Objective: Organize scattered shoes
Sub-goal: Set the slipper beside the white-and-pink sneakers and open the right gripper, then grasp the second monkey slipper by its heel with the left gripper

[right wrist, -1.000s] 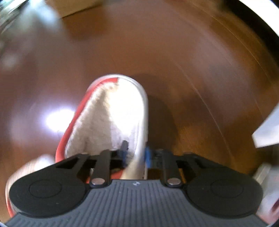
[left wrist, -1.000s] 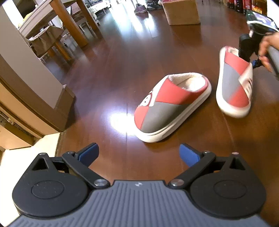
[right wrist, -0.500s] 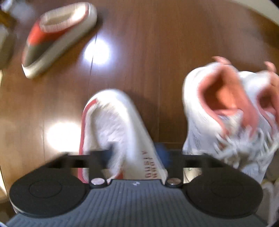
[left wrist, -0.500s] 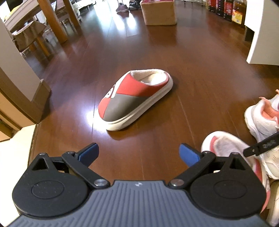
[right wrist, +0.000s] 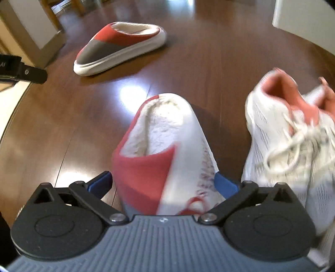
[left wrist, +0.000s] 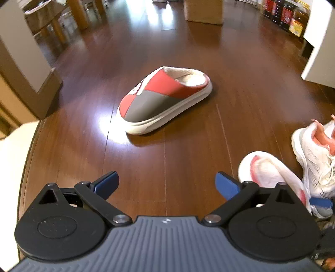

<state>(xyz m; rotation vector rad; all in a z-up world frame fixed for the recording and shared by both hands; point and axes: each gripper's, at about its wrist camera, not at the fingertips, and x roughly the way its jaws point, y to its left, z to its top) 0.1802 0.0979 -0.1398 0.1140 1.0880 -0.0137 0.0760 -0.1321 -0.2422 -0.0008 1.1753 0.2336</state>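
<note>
Dark wooden floor (left wrist: 188,52): glossy boards carrying bright glare patches, spreading across both views. Cardboard box (left wrist: 204,9): sitting at the top centre of the left wrist view. Row of bottles (left wrist: 286,15): lining the upper right, labels blurred. White cabinet panel (left wrist: 320,41): standing at the right edge. Wooden furniture legs (left wrist: 77,14): showing in the upper left. Pale wall corner with brown baseboard (left wrist: 27,69): occupying the left side.

slippers, red-grey with fleece lining: 2 — one (right wrist: 120,47) out on the floor, one (right wrist: 165,159) up close | white sneakers with pink lining: 2, side by side (right wrist: 293,134) | cardboard box: 1 (left wrist: 204,9) | bottles by far wall: several, count unclear (left wrist: 282,14)
</note>
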